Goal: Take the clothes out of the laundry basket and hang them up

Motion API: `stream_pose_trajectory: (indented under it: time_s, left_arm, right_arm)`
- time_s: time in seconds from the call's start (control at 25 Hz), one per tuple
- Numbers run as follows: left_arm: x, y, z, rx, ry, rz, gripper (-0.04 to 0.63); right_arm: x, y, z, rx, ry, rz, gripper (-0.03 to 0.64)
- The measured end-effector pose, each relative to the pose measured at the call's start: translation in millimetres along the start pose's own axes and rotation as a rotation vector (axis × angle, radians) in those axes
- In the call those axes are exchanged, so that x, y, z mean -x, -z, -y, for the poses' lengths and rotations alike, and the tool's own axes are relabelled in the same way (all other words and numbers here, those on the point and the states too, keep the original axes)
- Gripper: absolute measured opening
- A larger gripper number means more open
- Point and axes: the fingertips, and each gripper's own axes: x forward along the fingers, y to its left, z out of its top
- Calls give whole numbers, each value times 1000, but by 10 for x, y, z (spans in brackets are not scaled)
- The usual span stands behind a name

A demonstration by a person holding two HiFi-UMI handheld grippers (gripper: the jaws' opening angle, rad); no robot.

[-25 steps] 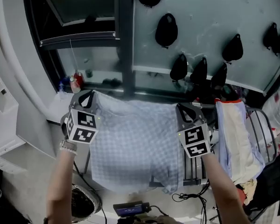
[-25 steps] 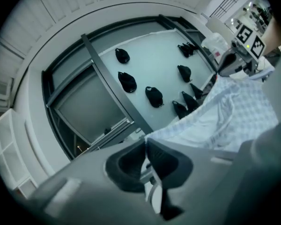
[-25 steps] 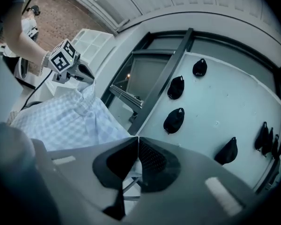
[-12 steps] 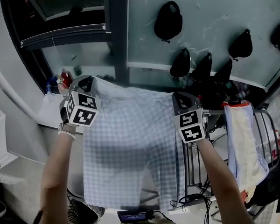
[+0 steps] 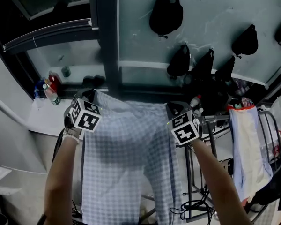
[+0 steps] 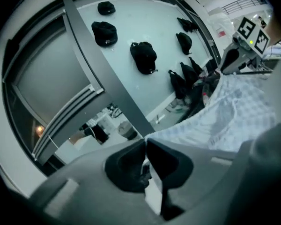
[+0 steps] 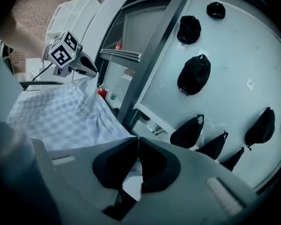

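A pale checked garment point(image 5: 126, 158) hangs spread between my two grippers, held up by its top edge and drooping down toward the floor. My left gripper point(image 5: 90, 96) is shut on the garment's upper left corner; in the left gripper view the cloth point(image 6: 215, 125) runs out from the closed jaws. My right gripper point(image 5: 174, 108) is shut on the upper right corner, with the checked cloth point(image 7: 70, 116) pinched between its jaws. The laundry basket is not in view.
A metal drying rack point(image 5: 201, 168) stands right of the garment, with a white cloth point(image 5: 246, 139) draped on it further right. Several black caps point(image 5: 166, 13) hang on the pale wall ahead. A dark pillar point(image 5: 105, 36) rises behind the garment. Bottles point(image 5: 49, 90) sit on a ledge at left.
Both grippers have lifted the garment and it now hangs longer and straighter. The view has swung left, so the rack and draped cloth sit further right.
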Motion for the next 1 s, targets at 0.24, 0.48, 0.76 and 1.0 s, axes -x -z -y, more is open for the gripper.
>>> stream_pose_trajectory:
  time_s: [0.24, 0.48, 0.76, 1.0]
  left_arm:
    - [-232, 330, 340, 22, 100, -84, 55]
    - [-85, 339, 424, 117, 157, -67, 151]
    - [488, -11, 366, 181, 95, 85, 138]
    - [1291, -251, 489, 182, 62, 201, 103]
  right_arm:
    - [-157, 65, -128, -3, -57, -31, 13]
    - [-46, 85, -133, -105, -70, -8, 128]
    - [436, -110, -117, -183, -30, 132, 137]
    - [983, -318, -297, -203, -39, 248, 133]
